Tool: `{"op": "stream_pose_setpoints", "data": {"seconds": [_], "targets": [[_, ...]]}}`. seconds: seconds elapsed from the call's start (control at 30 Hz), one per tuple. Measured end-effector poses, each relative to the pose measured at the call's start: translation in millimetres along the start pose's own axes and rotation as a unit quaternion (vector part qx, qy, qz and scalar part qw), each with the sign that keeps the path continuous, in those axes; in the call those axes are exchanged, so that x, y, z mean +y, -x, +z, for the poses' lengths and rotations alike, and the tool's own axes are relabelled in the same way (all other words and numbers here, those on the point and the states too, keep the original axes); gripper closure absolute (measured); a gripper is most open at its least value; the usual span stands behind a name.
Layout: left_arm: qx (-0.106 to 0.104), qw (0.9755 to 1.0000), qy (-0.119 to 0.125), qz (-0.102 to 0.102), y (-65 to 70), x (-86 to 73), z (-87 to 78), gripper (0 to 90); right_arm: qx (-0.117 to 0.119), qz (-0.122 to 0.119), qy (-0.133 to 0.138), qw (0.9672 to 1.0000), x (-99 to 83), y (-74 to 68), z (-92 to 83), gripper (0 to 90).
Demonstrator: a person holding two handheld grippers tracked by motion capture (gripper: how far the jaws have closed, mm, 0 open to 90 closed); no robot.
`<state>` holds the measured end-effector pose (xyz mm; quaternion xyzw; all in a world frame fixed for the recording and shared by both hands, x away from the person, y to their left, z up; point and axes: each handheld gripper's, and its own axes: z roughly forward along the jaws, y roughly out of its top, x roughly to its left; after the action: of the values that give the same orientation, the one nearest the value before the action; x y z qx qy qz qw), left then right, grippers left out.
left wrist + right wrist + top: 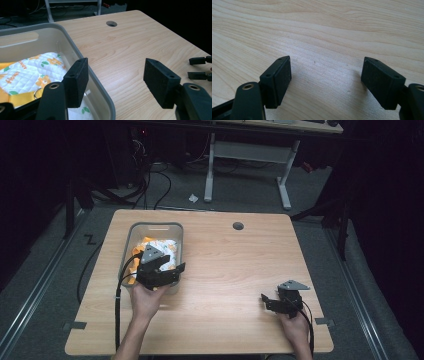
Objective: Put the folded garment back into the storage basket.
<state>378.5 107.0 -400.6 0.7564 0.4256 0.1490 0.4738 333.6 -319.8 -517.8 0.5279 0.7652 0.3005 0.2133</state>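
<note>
Your forearms come in at the near edge; your right gripper sits low over the bare near-right part of the worktop, fingers spread wide with nothing but wood grain between them. Your left gripper is at the near right corner of the grey bin, fingers released and empty, straddling the bin's right wall: one over the inside, the other over the worktop just outside. Inside the bin lies the quilted cloth, white with an orange flower print and yellow-orange trim, bunched up, a small metal ring on it near your inner finger. Can't tell if that finger touches the cloth. Farther back, a round cable hole near the worktop's far edge. Beyond that, floor, cables, a white desk frame.
</note>
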Motion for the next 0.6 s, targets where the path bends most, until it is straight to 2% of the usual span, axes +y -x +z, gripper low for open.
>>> {"op": "stream_pose_setpoints", "data": {"seconds": [0.6], "targets": [[-0.031, 0.9995, -0.008, 0.002, 20.7, -13.7, 8.3, 37.0, 0.0, 0.0, 0.0, 1.0, 0.0, 0.0, 0.0, 24.4]]}}
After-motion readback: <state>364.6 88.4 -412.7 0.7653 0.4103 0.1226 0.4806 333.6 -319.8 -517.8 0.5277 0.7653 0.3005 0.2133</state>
